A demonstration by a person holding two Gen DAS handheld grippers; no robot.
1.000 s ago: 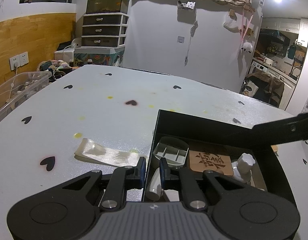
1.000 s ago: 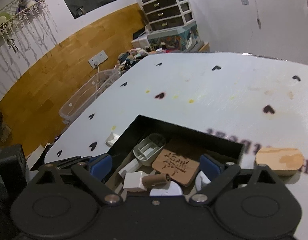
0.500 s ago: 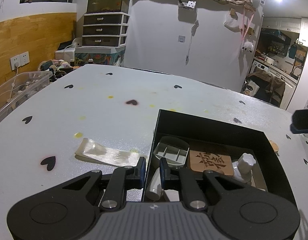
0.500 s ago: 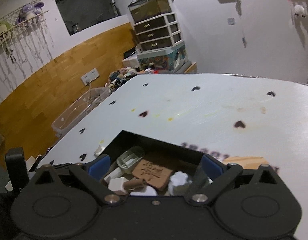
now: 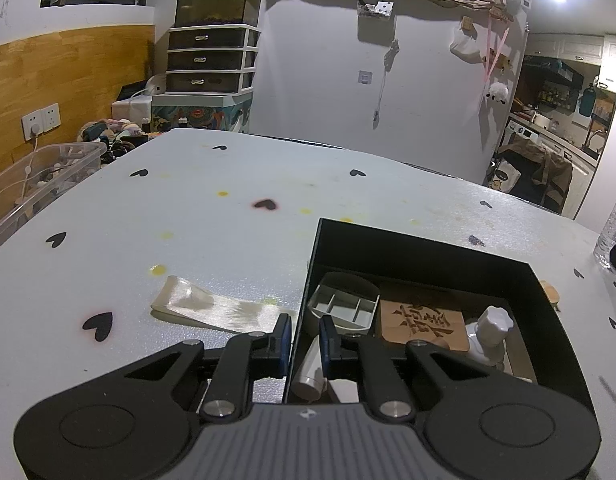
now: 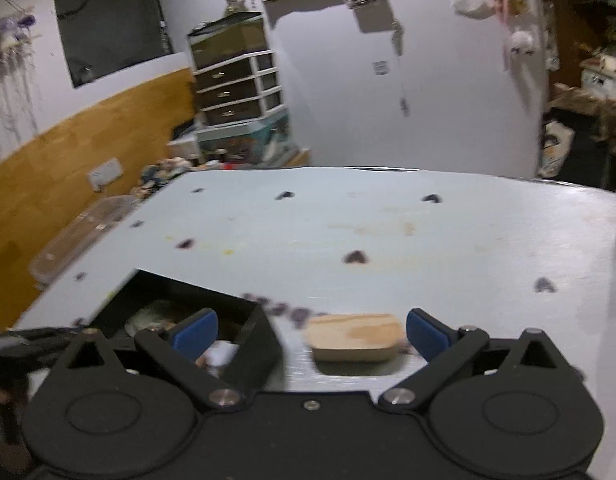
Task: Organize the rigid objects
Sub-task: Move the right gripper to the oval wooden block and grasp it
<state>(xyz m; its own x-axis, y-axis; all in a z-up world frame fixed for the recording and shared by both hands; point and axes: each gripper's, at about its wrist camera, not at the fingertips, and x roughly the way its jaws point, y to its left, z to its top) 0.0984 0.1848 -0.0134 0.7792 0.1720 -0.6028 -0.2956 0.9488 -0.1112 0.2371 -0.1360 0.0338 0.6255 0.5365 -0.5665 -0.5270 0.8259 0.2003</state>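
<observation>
A black box (image 5: 412,246) sits on the white table and holds a grey divided tray (image 5: 343,308), a carved wooden plaque (image 5: 424,322), a white knob-shaped piece (image 5: 492,326) and a white cylinder (image 5: 308,376). My left gripper (image 5: 304,340) is shut on the box's left wall. My right gripper (image 6: 312,336) is open, its fingers on either side of a wooden block (image 6: 354,338) that lies on the table just right of the box (image 6: 251,344). The block's edge shows in the left wrist view (image 5: 551,295).
A flat translucent plastic strip (image 5: 215,310) lies on the table left of the box. A clear bottle (image 5: 614,228) stands at the table's right edge. A clear storage bin (image 5: 39,176) sits beyond the table's left side.
My right gripper has swung right, off the box, and now brackets the wooden block. My left gripper has stayed clamped on the box wall.
</observation>
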